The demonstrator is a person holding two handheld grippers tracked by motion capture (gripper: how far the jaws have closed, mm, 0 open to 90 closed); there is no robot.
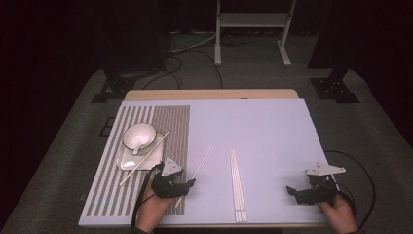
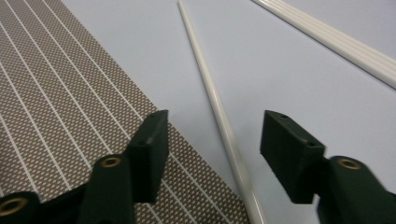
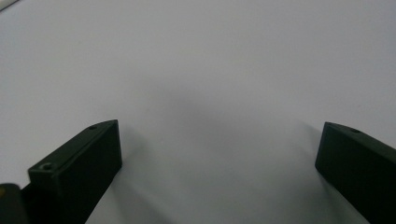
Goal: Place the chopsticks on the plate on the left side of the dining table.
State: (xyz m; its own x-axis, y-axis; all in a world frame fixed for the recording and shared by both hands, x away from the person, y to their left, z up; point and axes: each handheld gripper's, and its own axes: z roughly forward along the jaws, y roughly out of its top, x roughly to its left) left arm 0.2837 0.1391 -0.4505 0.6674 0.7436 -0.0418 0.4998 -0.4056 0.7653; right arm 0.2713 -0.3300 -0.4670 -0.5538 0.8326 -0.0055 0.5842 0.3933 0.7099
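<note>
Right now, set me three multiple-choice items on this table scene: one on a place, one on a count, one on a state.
1. Where does the white bowl sit?
A. On the white plate on the striped mat
B. On the bare blue table
C. Beside the right claw

2. How many chopsticks lie in the tight bundle mid-table?
A. One
B. Several, side by side
C. None

3. How does the left claw stand to the single chopstick by the mat's edge?
A. Shut tight on it
B. Jaws either side of it, pads not touching
C. Far away from it

Answers:
1 A, the bowl rests on the plate over the mat.
2 B, parallel sticks lie together.
3 B, the left gripper view shows gaps at both pads.
</note>
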